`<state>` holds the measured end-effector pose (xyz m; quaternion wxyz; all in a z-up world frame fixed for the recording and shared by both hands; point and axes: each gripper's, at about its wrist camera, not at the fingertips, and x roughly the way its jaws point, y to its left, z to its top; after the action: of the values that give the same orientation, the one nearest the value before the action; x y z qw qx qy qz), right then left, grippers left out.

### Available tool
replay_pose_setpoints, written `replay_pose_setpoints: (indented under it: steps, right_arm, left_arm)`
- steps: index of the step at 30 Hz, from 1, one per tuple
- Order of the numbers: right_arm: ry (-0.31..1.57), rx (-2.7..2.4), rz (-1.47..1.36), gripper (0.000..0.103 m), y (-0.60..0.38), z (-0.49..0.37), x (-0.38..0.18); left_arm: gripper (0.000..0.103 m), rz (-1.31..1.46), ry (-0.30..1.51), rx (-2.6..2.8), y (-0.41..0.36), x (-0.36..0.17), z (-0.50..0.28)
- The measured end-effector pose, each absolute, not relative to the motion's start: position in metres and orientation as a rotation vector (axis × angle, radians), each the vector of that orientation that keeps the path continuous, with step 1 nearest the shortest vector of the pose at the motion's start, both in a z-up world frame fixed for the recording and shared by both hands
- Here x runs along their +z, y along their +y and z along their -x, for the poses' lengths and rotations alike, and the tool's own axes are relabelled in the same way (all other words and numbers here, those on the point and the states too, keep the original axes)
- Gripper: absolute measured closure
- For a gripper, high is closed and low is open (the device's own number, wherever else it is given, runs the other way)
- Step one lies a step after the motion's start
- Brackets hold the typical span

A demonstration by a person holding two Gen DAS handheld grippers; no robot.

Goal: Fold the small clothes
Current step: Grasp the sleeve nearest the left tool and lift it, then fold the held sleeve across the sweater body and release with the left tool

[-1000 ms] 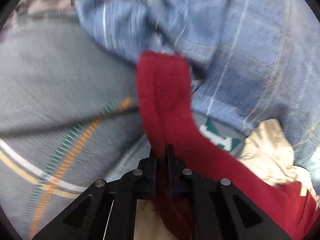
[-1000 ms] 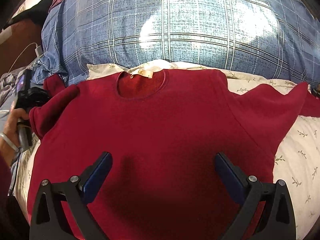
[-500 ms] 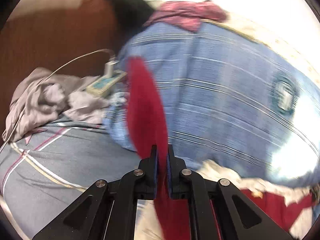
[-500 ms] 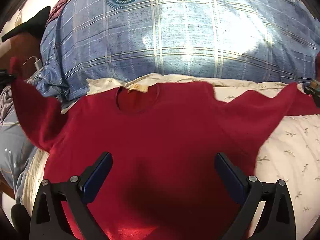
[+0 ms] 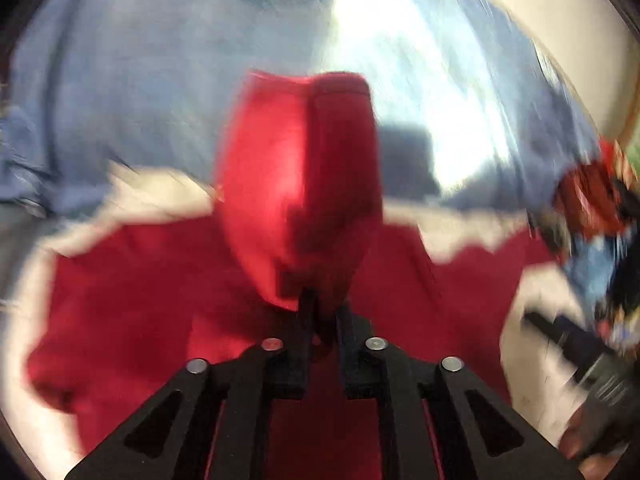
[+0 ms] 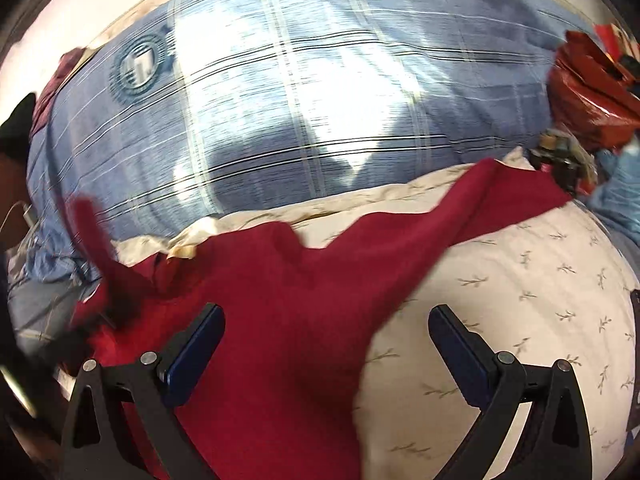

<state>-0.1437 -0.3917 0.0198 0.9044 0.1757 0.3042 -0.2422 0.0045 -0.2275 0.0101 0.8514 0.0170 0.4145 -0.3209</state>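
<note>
Left wrist view: left gripper jaws opening, red sleeve between them, above sweater body; we judge early slip could bunch fold.
Right wrist view: right gripper spread, empty, over red sweater on bed; other sleeve unfolded.

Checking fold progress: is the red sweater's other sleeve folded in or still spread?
Spread. In the right wrist view the sleeve of the red sweater lies stretched out across the floral sheet, not folded in.

The red sweater lies on the cream leaf-print sheet, below the blue plaid quilt; the right gripper hovers wide-jawed over it.
</note>
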Motion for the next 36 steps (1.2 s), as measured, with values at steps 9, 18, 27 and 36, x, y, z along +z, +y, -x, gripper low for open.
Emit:
replay_pose_setpoints:
  steps: [9, 18, 27, 36]
  right_arm:
    - [0.632, -0.429, -0.406, 0.001, -0.396, 0.14, 0.017]
    - [0.868, -0.399, -0.126, 0.044, -0.374, 0.055, -0.013]
    - [0.767, -0.384, -0.212, 0.103, -0.386, 0.078, -0.001]
    - [0.792, -0.333, -0.287, 0.051, -0.39, 0.091, -0.011]
  left_arm:
    - [0.03, -0.095, 0.744, -0.652, -0.167, 0.038, 0.003]
    - [0.031, -0.155, 0.837, -0.26, -0.076, -0.023, -0.045]
    - [0.03, -0.068, 0.857, -0.271, -0.069, -0.038, -0.065]
    - [0.031, -0.021, 0.771, -0.26, -0.052, -0.003, -0.035]
